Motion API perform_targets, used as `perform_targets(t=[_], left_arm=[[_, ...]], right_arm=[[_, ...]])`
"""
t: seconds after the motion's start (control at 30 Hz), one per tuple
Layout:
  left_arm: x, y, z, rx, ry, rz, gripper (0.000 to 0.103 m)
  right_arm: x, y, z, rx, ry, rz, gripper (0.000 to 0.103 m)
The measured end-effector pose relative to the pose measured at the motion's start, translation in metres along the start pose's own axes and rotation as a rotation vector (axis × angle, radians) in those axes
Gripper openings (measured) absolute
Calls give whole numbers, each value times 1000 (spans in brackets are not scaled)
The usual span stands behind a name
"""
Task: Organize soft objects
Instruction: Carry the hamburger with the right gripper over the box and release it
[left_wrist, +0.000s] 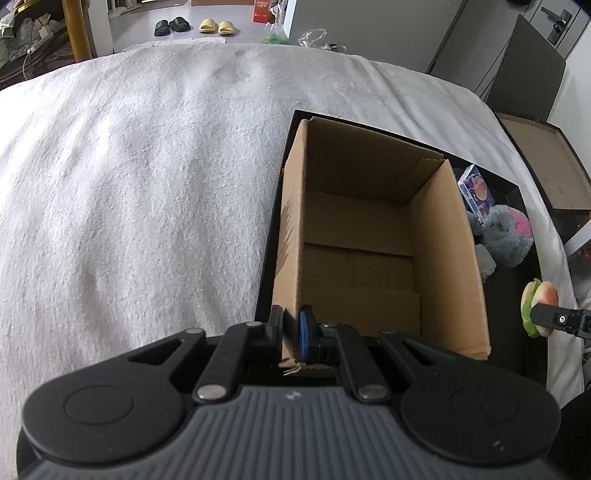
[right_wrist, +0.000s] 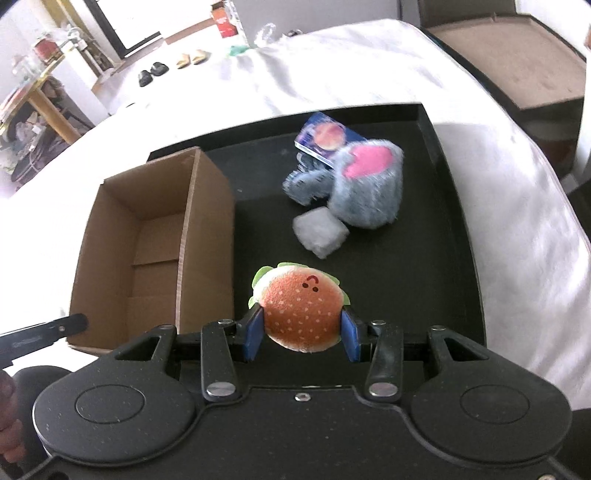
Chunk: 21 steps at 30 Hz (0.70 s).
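A plush hamburger (right_wrist: 303, 312) with an orange bun and green lettuce edge hangs above the black tray (right_wrist: 424, 280), my right gripper (right_wrist: 303, 332) shut on its sides. The same hamburger (left_wrist: 537, 306) shows at the right edge of the left wrist view. An open cardboard box (left_wrist: 362, 258) stands empty on the tray's left part. My left gripper (left_wrist: 291, 332) is shut on the box's near left wall. A grey and pink furry toy (right_wrist: 365, 184), a white soft block (right_wrist: 320, 230) and a blue printed packet (right_wrist: 325, 138) lie on the tray.
The tray rests on a bed with a white fuzzy blanket (left_wrist: 147, 184). A dark wooden tray or lid (right_wrist: 517, 62) sits off the bed's far right. Slippers (left_wrist: 192, 26) lie on the floor beyond the bed.
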<state>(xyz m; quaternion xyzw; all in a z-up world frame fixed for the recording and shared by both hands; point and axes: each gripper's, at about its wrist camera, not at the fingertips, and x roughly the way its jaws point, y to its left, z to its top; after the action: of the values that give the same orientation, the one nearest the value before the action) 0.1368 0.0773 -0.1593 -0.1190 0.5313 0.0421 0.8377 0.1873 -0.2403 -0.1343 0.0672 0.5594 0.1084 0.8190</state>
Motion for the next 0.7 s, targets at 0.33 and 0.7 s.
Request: perform_targets(t=[0.33,0.7], left_arm=[[6,4,8,-19,25,-16,8],[17,9,14,-38,66,-42,10]], right_arm=[[-12,33,18,-67,-44,10,43],[-10,73,38,-150,-69,35,43]])
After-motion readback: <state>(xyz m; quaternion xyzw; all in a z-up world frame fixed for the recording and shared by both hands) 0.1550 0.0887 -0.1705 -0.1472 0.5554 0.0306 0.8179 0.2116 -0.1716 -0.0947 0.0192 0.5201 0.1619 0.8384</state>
